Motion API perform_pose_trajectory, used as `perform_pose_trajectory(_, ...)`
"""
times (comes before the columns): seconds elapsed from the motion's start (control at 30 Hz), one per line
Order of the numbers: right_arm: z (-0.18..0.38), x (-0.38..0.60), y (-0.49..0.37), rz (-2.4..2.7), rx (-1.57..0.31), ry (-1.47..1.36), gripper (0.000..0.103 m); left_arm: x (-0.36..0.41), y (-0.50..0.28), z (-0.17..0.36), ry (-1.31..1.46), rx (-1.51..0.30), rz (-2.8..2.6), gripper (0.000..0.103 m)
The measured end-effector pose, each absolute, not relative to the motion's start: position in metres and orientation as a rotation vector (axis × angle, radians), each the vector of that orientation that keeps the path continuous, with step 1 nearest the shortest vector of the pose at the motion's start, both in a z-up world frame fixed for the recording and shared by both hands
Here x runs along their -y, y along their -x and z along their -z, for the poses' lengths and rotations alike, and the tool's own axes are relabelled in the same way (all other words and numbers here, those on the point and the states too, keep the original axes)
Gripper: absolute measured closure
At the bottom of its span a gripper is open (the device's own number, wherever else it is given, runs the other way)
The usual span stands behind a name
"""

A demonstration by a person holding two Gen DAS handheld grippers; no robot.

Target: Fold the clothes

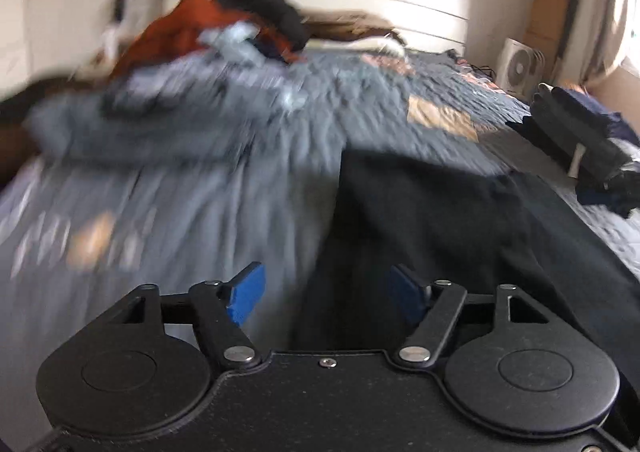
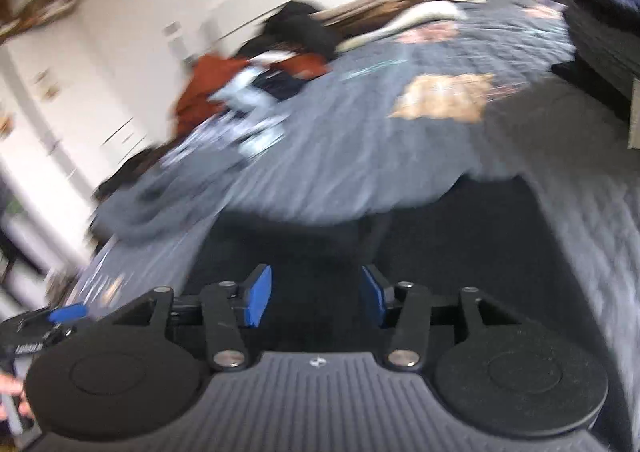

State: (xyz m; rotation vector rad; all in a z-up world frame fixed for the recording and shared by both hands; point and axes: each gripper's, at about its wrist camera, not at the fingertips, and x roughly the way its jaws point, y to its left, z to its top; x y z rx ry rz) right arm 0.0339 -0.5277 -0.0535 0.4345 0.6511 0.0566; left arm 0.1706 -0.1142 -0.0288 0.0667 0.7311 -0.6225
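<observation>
A black garment lies flat on the grey quilted bedspread, reaching under both grippers. My left gripper hovers over its left edge, blue pads apart and nothing between them. In the right wrist view the same black garment fills the near bed. My right gripper stands open above it, its gap showing only dark cloth below. One blue pad of my left gripper shows at the lower left. Both views are blurred.
A loose pile of orange, black and pale blue clothes sits at the far left of the bed by the white headboard wall. A stack of folded dark clothes rests at the right edge. A white fan stands beyond it.
</observation>
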Motion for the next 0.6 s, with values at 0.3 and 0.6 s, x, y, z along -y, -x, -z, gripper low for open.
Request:
perform_pose_trajectory(0.3,0.099,0.426,0.119,0.026,-0.878,-0.309,0.052,0.048,-0.079,0.045,0.293,-0.925,0.534,0.029)
perform_pose_trajectory(0.6,0.102,0.406,0.153,0.153,-0.761,-0.406,0.051,0.048,-0.038,0.056,0.479,-0.942,0.444,0.026)
